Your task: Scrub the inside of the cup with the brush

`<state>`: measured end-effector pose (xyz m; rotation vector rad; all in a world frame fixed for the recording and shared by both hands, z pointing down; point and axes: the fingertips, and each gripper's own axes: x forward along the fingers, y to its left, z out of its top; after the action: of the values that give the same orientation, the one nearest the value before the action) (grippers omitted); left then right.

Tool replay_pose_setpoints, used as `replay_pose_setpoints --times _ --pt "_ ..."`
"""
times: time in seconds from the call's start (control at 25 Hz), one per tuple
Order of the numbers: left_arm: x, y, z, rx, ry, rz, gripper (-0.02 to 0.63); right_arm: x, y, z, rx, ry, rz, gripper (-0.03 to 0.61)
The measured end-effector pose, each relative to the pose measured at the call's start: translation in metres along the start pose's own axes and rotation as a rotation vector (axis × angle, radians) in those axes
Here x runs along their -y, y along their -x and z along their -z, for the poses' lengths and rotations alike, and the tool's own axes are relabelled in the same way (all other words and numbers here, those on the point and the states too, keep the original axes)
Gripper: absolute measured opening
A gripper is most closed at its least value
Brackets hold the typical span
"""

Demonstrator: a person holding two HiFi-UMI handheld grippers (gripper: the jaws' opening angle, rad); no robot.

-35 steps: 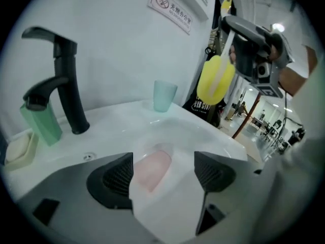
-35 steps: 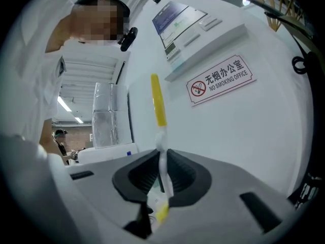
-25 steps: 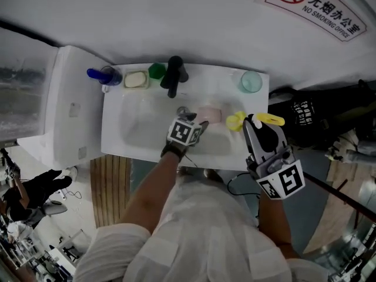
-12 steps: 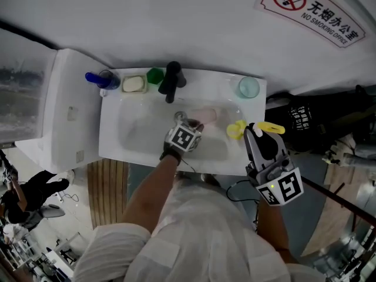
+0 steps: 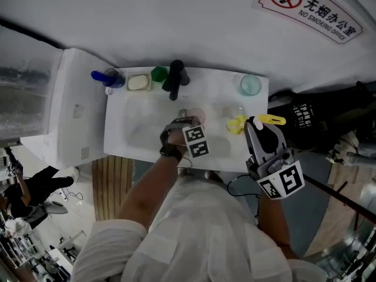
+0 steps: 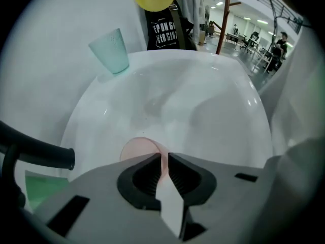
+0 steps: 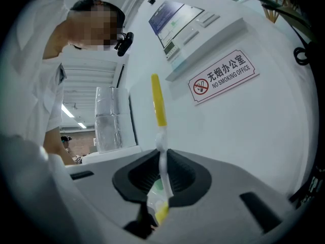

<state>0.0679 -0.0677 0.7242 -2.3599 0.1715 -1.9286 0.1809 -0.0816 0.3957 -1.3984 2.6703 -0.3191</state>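
A pale pink cup is in the white sink basin; in the left gripper view its round mouth faces the camera. My left gripper points steeply down into the basin. Its jaws have just been closing and are now shut on the cup's wall. My right gripper hovers level over the sink's right rim. It is shut on a yellow brush, whose yellow and white handle sticks out past the jaws.
A black faucet stands at the back of the sink, with a soap dish, a green object and a blue object beside it. A teal cup sits on the back right corner. A white cabinet adjoins on the left.
The left gripper rolled about its own axis and its jaws closed on the pink cup. The cup, lying on its side before, now shows a round outline from above. The right gripper kept still.
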Motion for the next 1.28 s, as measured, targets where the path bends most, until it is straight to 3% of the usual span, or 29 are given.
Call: replay_pose_setpoints --times 0.16,0.28,0.36,0.48,0.56,0.72,0.84,1.08,1.28 --pt "0.0 0.001 -0.009 0.074 0.119 0.003 0.045 0.0 0.001 -0.001 0.002 -0.003 0.001 0.041" --pt "0.0 0.009 -0.014 0.132 0.196 0.0 0.148 0.001 0.001 0.001 -0.004 -0.008 0.004 0.041" --pt "-0.003 0.019 -0.018 0.184 0.254 -0.016 0.171 0.001 0.0 0.002 -0.005 -0.013 0.005 0.041" --pt "-0.014 0.04 -0.017 0.279 0.332 -0.111 0.209 -0.002 -0.003 0.003 -0.005 -0.014 -0.002 0.041" --pt "-0.022 0.051 -0.013 0.354 0.388 -0.165 0.282 -0.003 -0.005 0.004 -0.009 -0.013 -0.008 0.041" --pt "-0.029 0.042 -0.002 0.469 0.474 -0.143 0.351 -0.006 -0.007 0.009 -0.023 -0.015 -0.011 0.041" --pt "-0.032 0.026 -0.001 0.499 0.463 -0.112 0.368 -0.01 -0.01 0.014 -0.042 -0.013 -0.019 0.041" --pt "-0.028 -0.015 0.002 0.442 0.359 -0.045 0.387 -0.013 -0.013 0.023 -0.076 -0.008 -0.017 0.042" --pt "-0.03 -0.029 0.003 0.446 0.321 -0.059 0.385 -0.012 -0.016 0.031 -0.096 -0.006 -0.001 0.041"
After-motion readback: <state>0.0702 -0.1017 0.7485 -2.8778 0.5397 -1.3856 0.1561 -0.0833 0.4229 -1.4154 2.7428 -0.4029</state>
